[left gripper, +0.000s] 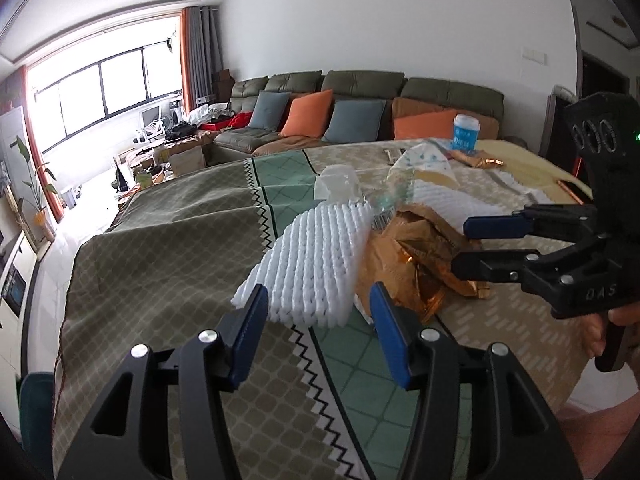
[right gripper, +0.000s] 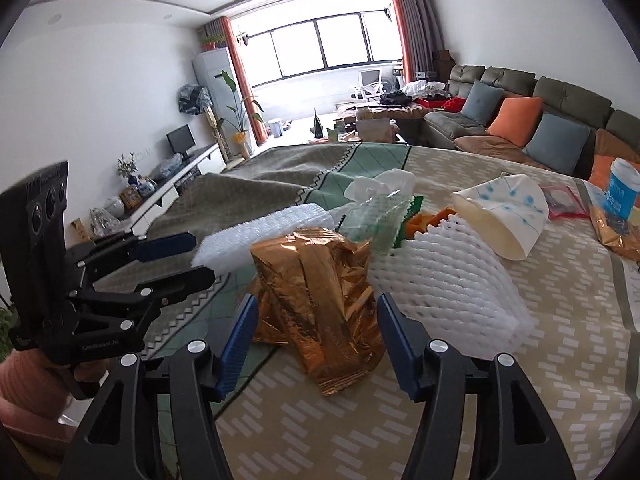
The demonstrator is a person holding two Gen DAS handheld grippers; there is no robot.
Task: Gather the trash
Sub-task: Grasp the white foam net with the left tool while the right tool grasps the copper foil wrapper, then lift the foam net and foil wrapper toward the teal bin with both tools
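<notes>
Patterned cloth (right gripper: 520, 360) holds the trash pile. My right gripper (right gripper: 316, 344) is spread around the gold foil (right gripper: 320, 292), not touching; left gripper (left gripper: 316, 328) spread before the foam net (left gripper: 316, 256). Approach step; next, close on each.

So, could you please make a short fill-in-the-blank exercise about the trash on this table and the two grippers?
1. The crumpled foil bag in front of the right gripper has a ____ colour.
2. The left gripper points at a white ____ net.
3. Both grippers have their jaws ____.
4. The blue and white cup stands ____ on the tablecloth.

Missing words: copper; foam; open; upright
</notes>
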